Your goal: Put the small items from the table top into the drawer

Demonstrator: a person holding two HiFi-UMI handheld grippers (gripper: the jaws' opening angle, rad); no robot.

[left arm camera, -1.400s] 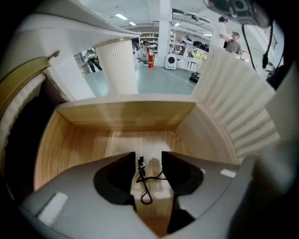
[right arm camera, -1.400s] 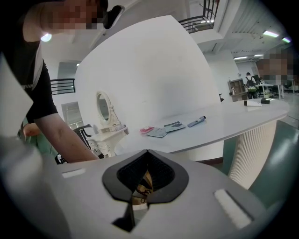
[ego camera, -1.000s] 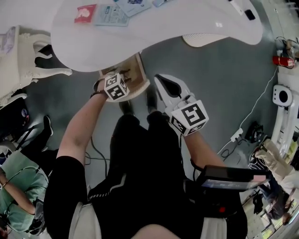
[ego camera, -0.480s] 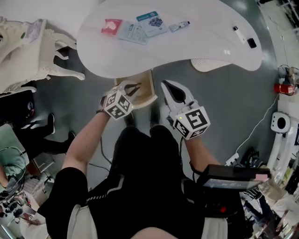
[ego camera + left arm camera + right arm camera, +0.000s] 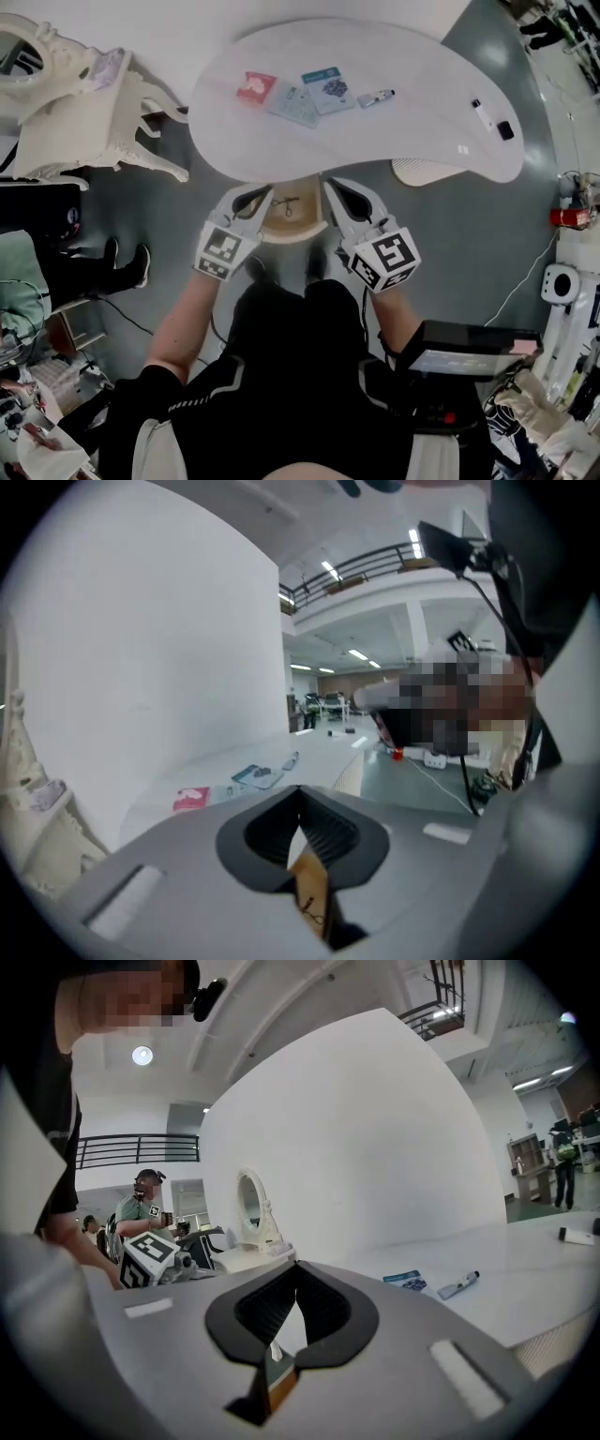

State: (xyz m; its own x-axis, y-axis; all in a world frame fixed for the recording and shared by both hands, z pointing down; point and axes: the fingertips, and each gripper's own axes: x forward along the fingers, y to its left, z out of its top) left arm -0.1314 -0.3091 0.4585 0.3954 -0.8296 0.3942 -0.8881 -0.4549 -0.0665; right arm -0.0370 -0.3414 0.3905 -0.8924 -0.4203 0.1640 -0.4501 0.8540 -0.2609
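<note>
Several packets [image 5: 255,87] and a tube [image 5: 375,97] lie on the white table [image 5: 422,66], well beyond both claws. The open wooden drawer [image 5: 289,214] sits between the two. Grey floor [image 5: 450,244], ornate white furniture [image 5: 84,122] off left. Left gripper [image 5: 263,192] has just closed, empty. Right gripper [image 5: 331,186] is pressed together, empty too.

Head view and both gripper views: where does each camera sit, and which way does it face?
Head view: on the person's head, facing steeply down on the white table and wooden drawer; shows both forearms, legs, left gripper, right gripper.
Left gripper view: on the left gripper, facing along its shut jaws across the table; part of the person at right.
Right gripper view: on the right gripper, facing along its shut jaws across the table; the person's left arm at left.
Shared: all three show the blue packet and the pen.
</note>
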